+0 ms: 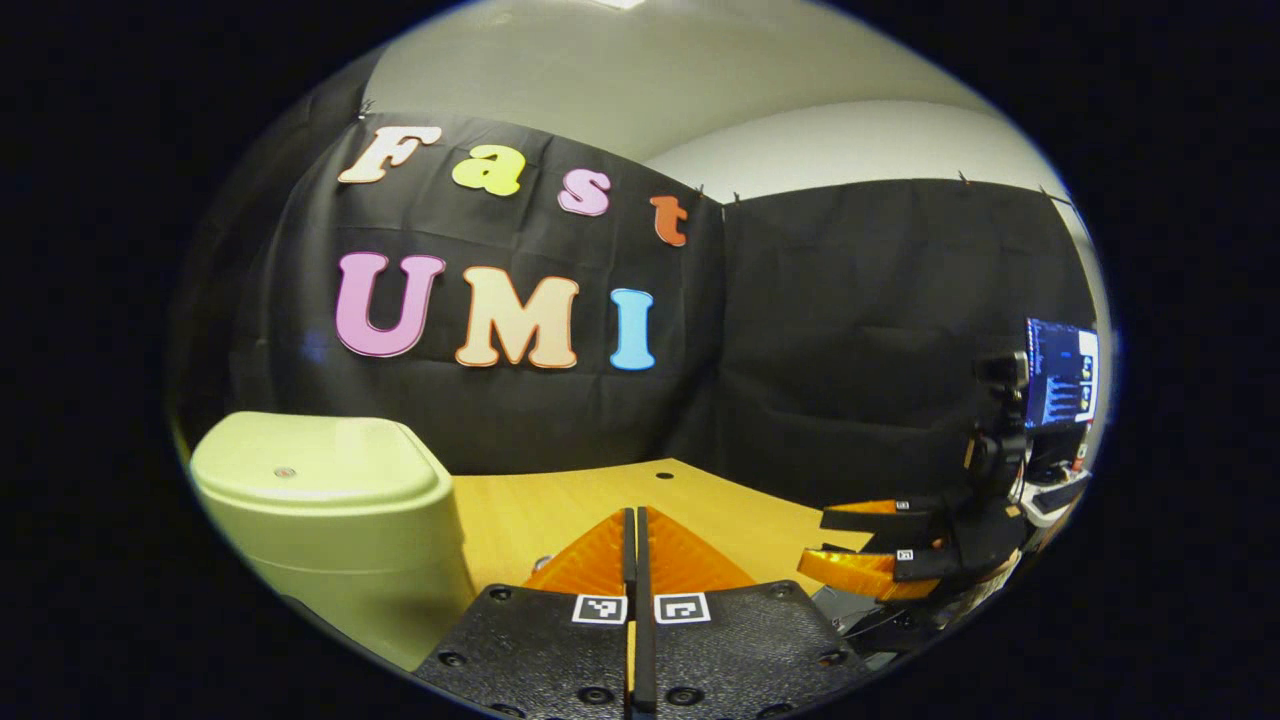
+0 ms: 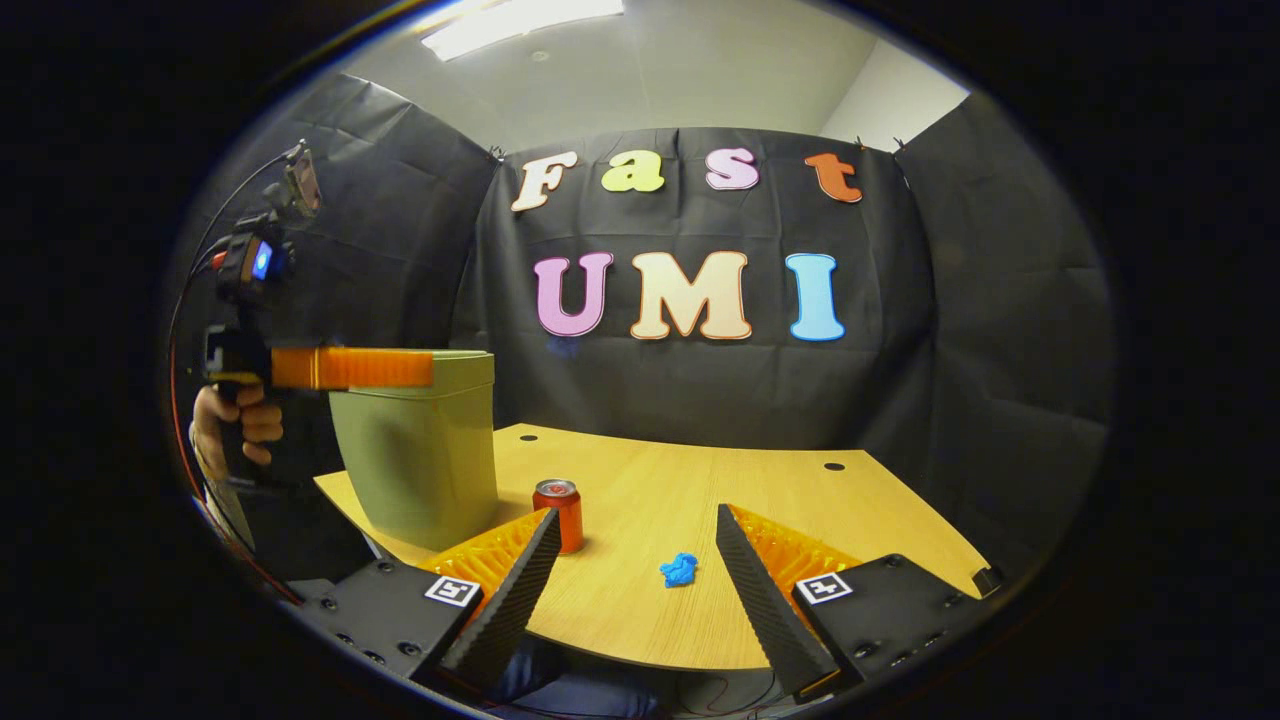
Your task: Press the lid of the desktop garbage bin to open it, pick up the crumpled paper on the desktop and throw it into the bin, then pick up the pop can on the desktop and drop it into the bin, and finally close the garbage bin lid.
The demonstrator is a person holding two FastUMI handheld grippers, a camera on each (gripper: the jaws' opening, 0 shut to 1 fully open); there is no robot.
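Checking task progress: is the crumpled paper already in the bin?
No, the blue crumpled paper lies on the wooden desktop near the pop can.

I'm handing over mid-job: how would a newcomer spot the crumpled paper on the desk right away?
Start at the light wooden desk with the tall pale green plastic bin at its left end. Right of the bin stands a small red pop can; right of that, nearer the front edge, lies the small bright blue crumpled paper. It is the only blue, low, shapeless thing there.
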